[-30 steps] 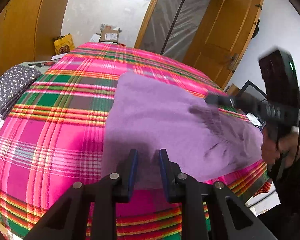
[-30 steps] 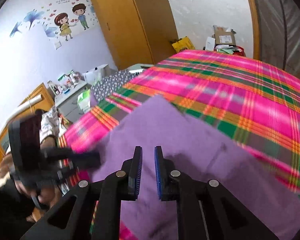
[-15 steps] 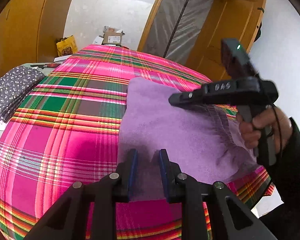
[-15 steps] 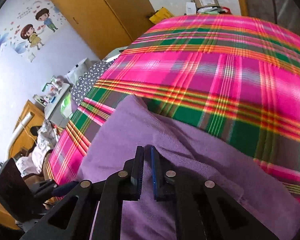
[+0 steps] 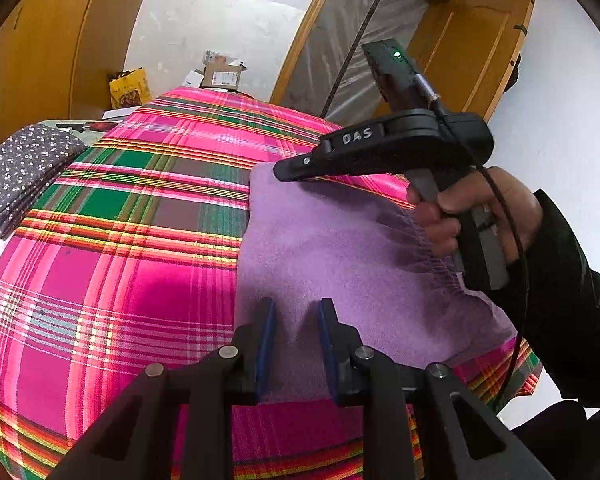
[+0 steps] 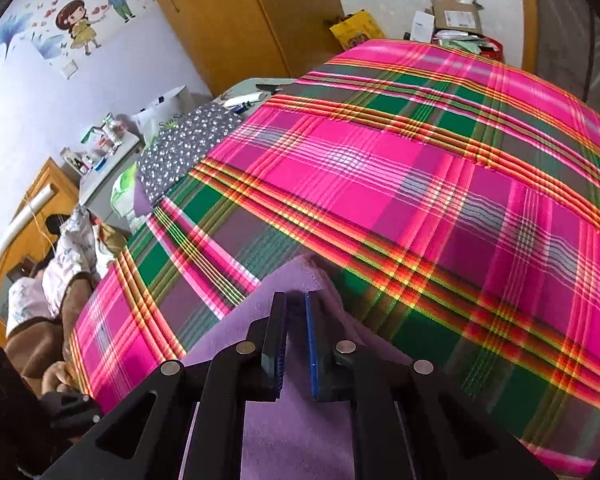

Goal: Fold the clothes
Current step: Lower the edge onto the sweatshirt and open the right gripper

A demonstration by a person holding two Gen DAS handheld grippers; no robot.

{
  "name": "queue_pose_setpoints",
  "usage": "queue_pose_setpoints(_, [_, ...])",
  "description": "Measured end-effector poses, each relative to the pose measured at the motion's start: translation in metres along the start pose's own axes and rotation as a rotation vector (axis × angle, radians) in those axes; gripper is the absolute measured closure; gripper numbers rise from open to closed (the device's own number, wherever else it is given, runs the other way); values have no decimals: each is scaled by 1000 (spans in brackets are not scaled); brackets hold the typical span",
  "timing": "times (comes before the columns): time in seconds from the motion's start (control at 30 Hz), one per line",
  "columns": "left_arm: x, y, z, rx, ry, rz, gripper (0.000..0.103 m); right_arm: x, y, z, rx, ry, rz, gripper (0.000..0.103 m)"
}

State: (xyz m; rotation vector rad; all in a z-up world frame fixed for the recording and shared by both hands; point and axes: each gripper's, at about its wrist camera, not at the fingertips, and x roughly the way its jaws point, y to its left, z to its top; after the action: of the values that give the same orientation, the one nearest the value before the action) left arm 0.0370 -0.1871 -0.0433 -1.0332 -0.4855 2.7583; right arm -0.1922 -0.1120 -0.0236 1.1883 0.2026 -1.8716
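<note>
Left wrist view: left gripper (image 5: 294,316) hanging with jaws parted, gripping nothing, over near edge of purple garment (image 5: 340,248) lying flat at centre right on plaid cloth (image 5: 120,240). Right gripper (image 5: 296,168) reaching toward garment's far corner, upper centre.

Right wrist view: right gripper (image 6: 296,320) showing narrow gap between jaws, seemingly released, over purple corner (image 6: 300,276), lower centre. Garment looking like a tidy rectangle; fitting either partly folded or final fold pending.

Black gripper (image 5: 296,170) — "DAS" marking, green LED; blue-padded fingers (image 5: 265,344).
</note>
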Motion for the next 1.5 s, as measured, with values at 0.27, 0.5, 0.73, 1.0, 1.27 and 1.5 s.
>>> queue_pose_setpoints(0.27, [-5, -4, -3, 9, 2, 16, 81, -63, -19, -46, -6, -122, -36, 92])
queue_pose_setpoints(0.5, [-13, -12, -3, 18, 4, 36, 81, -83, -56, -78, 127, -171, -82, 89])
queue_pose_setpoints(0.73, [-17, -28, -8, 48, 9, 33, 81, -123, -21, -131, 49, -264, 3, 89])
queue_pose_setpoints(1.0, [-7, -32, -17, 38, 24, 57, 81, -114, 6, -195, -57, -253, -21, 90])
queue_pose_setpoints(1.27, [-20, -24, -15, 6, -7, 108, 81, -111, 9, -202, -122, -286, -33, 83])
queue_pose_setpoints(1.5, [-33, -12, -9, -25, -42, 162, 75, -124, -7, -204, -24, -290, 23, 73])
